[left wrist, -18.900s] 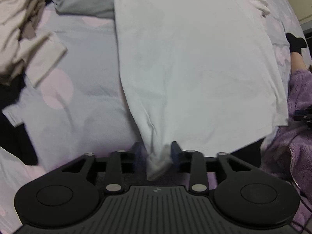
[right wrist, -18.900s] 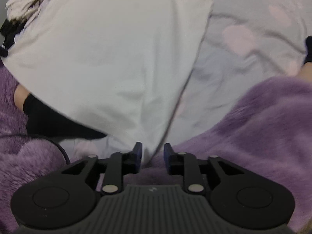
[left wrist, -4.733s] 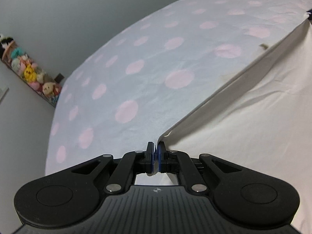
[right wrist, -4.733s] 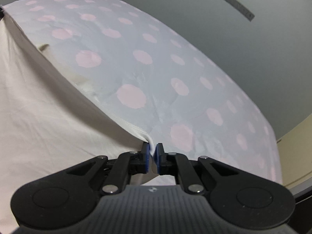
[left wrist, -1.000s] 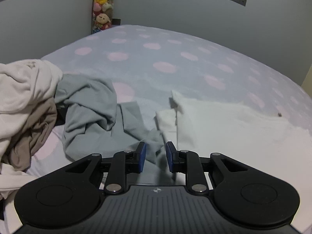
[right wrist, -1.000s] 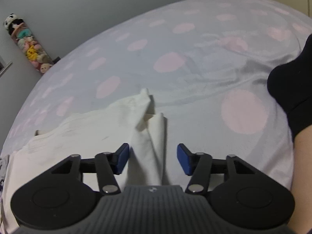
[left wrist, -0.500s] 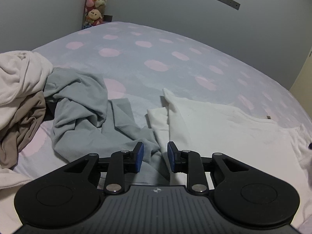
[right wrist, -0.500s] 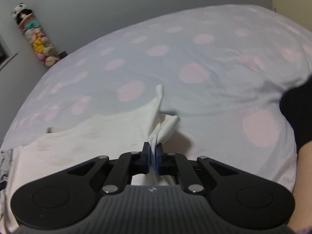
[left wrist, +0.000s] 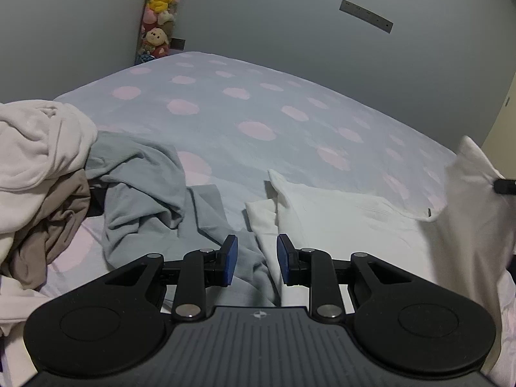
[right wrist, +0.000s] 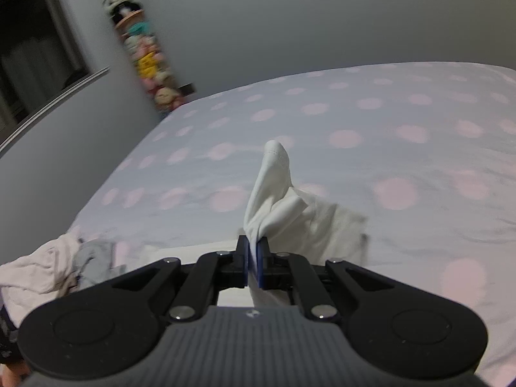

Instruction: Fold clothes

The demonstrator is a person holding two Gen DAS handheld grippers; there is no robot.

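On the bed (left wrist: 225, 119), near its front edge, my left gripper (left wrist: 257, 259) sits low and level, pointing toward the far wall. Its jaws stand apart with nothing between them; the gap frames the seam where a grey garment (left wrist: 145, 187) meets the white shirt (left wrist: 338, 213). My right gripper (right wrist: 253, 262) is raised higher, aimed at the far left corner of the room, its blue pads (right wrist: 262, 266) pressed together on a bunched fold of the shirt (right wrist: 277, 190). The cloth rises out of the pinch in a soft peak with a stitched hem at its tip, then drapes down to the right. From the left view that lifted corner hangs at the right edge of the frame, while the rest of the shirt lies flat on the bed just ahead of the left gripper.

I count one white shirt, one grey garment and, on the left, a heap holding at least two more pieces: a cream one (left wrist: 38, 148) on top and a brown one (left wrist: 48, 232) under it. The grey garment is crumpled in loose ridges, touching both the heap and the shirt's left edge. The shirt looks thin and smooth; the cream piece looks thicker and softer. The bedsheet is pale blue-grey with round pink dots, lightly wrinkled. A column of plush toys (left wrist: 159, 16) stands in the far corner.
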